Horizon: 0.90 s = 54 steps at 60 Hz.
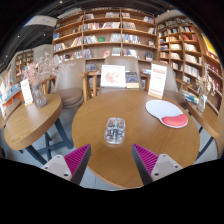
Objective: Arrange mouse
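Observation:
A round wooden table (95, 148) lies ahead of my gripper (111, 158). On it, just beyond the fingers and a little left of the table's middle, sits a small clear, silvery mouse (115, 130). Towards the table's far right rests a white mouse mat (162, 108) with a red mat (176, 121) overlapping its near right side. My two fingers with their magenta pads (78, 158) stand wide apart above the table's near edge, open, with nothing between them.
A smaller round table (30, 118) with a white sign and a vase of flowers stands to the left. Chairs, a display stand with a picture and an orange-and-white sign (157, 80) stand behind the table. Bookshelves (110, 35) line the back and right walls.

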Each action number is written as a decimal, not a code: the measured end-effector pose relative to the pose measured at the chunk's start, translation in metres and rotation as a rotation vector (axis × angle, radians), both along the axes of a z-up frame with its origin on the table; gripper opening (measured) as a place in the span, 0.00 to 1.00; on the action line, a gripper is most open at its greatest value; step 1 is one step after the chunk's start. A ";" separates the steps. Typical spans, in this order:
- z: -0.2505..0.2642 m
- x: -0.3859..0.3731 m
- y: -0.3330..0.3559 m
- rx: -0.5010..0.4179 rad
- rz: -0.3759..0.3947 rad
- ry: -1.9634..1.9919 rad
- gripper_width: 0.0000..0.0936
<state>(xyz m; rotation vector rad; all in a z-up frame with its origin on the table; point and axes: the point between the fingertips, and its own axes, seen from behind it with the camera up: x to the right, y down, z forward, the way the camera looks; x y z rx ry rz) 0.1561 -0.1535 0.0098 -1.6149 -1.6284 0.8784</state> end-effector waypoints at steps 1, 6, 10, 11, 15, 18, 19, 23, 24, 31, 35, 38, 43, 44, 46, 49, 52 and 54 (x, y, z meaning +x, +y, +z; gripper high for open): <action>-0.003 -0.006 0.002 0.000 -0.002 -0.004 0.91; -0.012 -0.028 0.004 0.000 -0.015 -0.026 0.91; -0.020 -0.042 0.006 -0.010 -0.023 -0.048 0.91; -0.020 -0.046 0.006 -0.014 -0.023 -0.050 0.91; -0.022 -0.061 0.006 -0.022 -0.029 -0.056 0.92; -0.022 -0.071 0.006 -0.016 -0.032 -0.059 0.91; -0.022 -0.074 0.006 -0.014 -0.032 -0.059 0.91; -0.022 -0.085 0.005 -0.009 -0.027 -0.068 0.91; -0.022 -0.087 0.005 -0.010 -0.027 -0.070 0.91; -0.023 -0.101 0.001 -0.007 -0.017 -0.074 0.87; -0.023 -0.105 -0.001 -0.006 -0.002 -0.071 0.81; -0.023 -0.108 -0.002 -0.002 0.002 -0.071 0.79; -0.023 -0.113 -0.001 0.007 0.010 -0.064 0.50; -0.022 -0.115 -0.003 -0.005 0.017 -0.058 0.49; -0.023 -0.114 -0.003 -0.017 0.014 -0.067 0.49; -0.021 -0.112 -0.004 -0.006 0.030 -0.079 0.48; -0.011 -0.114 -0.005 -0.017 0.042 -0.065 0.48; -0.003 -0.117 -0.002 -0.023 0.053 -0.051 0.48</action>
